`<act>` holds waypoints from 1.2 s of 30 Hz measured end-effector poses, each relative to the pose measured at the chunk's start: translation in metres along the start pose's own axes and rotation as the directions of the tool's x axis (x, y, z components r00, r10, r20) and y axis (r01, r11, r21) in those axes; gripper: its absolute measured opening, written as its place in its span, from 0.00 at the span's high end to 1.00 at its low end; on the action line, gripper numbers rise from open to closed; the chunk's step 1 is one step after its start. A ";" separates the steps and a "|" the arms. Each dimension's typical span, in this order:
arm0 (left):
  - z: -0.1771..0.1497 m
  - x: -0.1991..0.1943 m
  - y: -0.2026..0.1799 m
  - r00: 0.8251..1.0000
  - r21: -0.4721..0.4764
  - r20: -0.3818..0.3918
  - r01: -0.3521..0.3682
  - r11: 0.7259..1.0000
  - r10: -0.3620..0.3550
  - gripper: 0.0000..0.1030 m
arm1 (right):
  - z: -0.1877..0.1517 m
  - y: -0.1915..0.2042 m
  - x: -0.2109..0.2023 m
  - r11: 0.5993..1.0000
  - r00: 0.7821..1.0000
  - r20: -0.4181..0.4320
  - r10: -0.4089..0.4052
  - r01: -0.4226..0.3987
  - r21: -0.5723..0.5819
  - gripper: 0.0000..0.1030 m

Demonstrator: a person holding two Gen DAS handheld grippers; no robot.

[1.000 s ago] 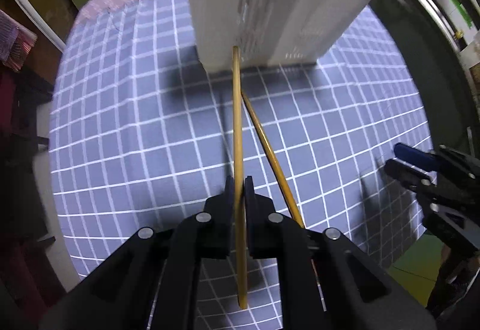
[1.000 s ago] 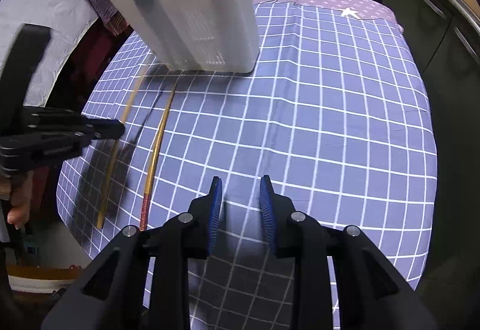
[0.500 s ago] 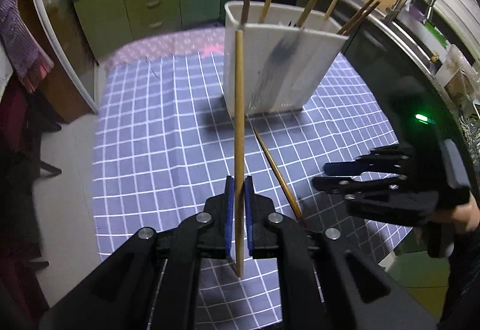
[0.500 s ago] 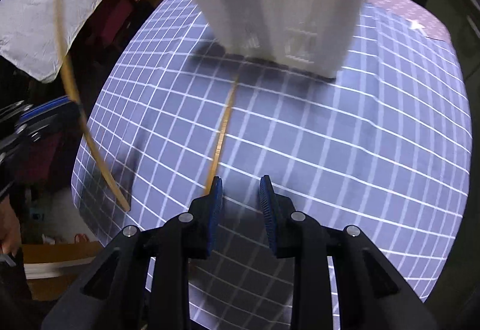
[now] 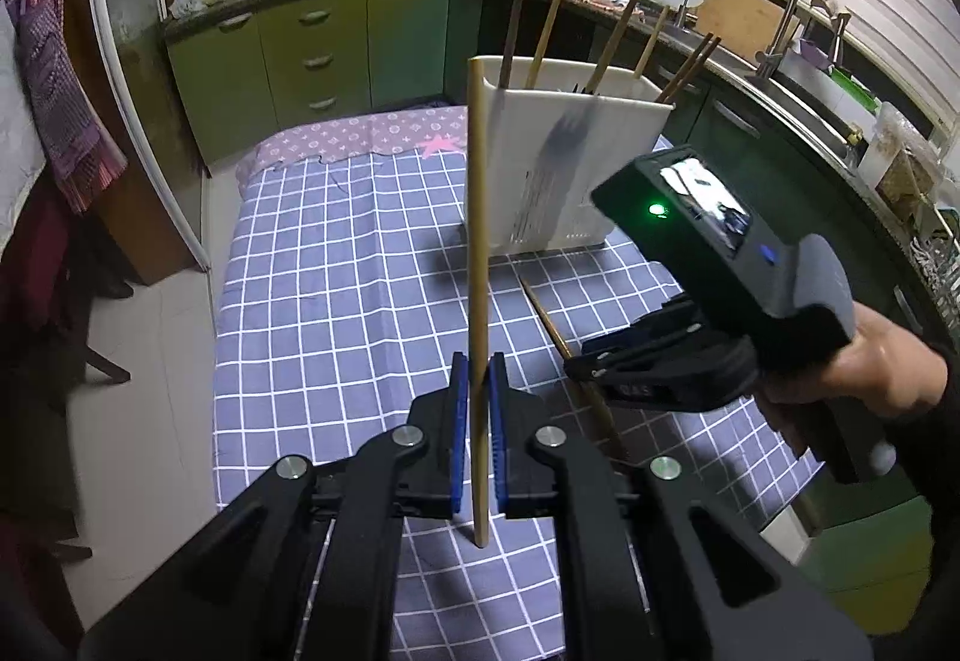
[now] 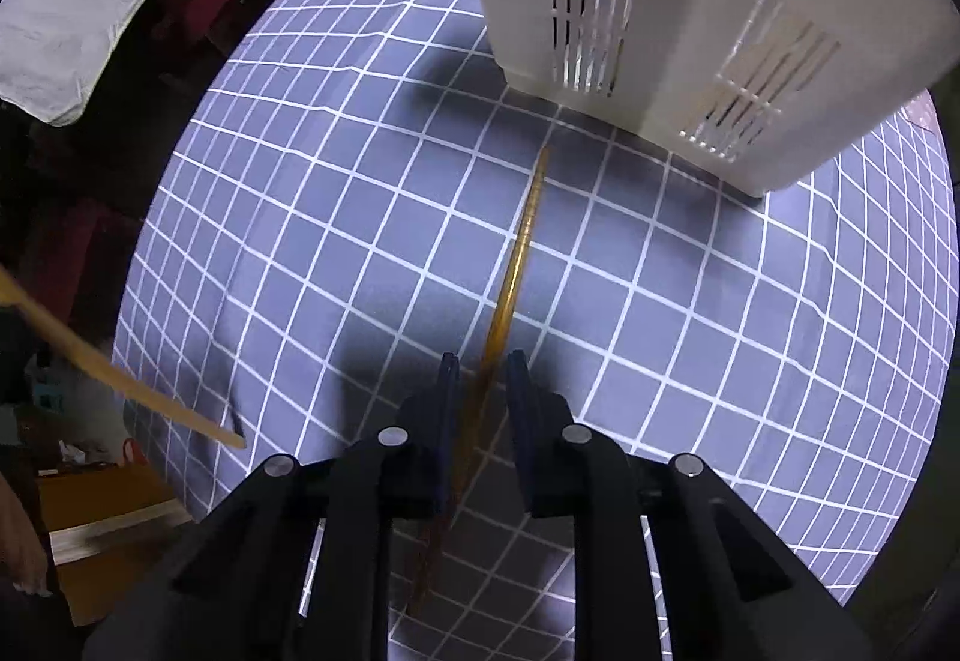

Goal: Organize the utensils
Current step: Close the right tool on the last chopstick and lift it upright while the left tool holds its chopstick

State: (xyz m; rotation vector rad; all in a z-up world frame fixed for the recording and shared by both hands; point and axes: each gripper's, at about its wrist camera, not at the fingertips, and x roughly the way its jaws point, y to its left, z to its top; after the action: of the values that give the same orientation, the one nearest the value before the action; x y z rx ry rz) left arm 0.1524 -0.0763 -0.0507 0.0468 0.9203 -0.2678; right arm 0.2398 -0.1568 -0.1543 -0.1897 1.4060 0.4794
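My left gripper (image 5: 478,361) is shut on a pale wooden chopstick (image 5: 477,217) and holds it upright above the checked tablecloth (image 5: 336,265). Behind it stands a white slotted utensil holder (image 5: 570,181) with several sticks in it. A darker chopstick (image 6: 516,259) lies on the cloth, pointing at the holder (image 6: 660,0). My right gripper (image 6: 483,361) points down over its near end; the jaws are closing with the stick between them, and a gap still shows on each side. The right gripper (image 5: 576,361) sits right of the left one. The pale chopstick (image 6: 120,379) shows at the left edge.
The table's near and left edges drop to a tiled floor (image 5: 162,349). Green kitchen cabinets (image 5: 312,54) line the back, and a counter with a sink tap (image 5: 792,18) runs along the right. A dark chair (image 5: 54,301) stands at the left.
My left gripper has risen and tipped up with the pale chopstick, bringing the whole holder into view. My right gripper has moved left over the lying chopstick and its jaws have narrowed.
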 end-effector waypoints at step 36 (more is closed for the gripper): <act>-0.009 -0.015 0.003 0.998 0.015 0.056 0.002 1.000 -0.002 0.93 | -0.056 0.020 -0.077 1.000 0.950 0.311 0.013 -0.004 -0.029 0.93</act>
State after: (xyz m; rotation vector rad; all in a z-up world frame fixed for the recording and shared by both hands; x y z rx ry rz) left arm 0.1375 -0.0690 -0.0445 0.0515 0.8627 -0.2765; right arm 0.1743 -0.1779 -0.0855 -0.1237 1.0917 0.5125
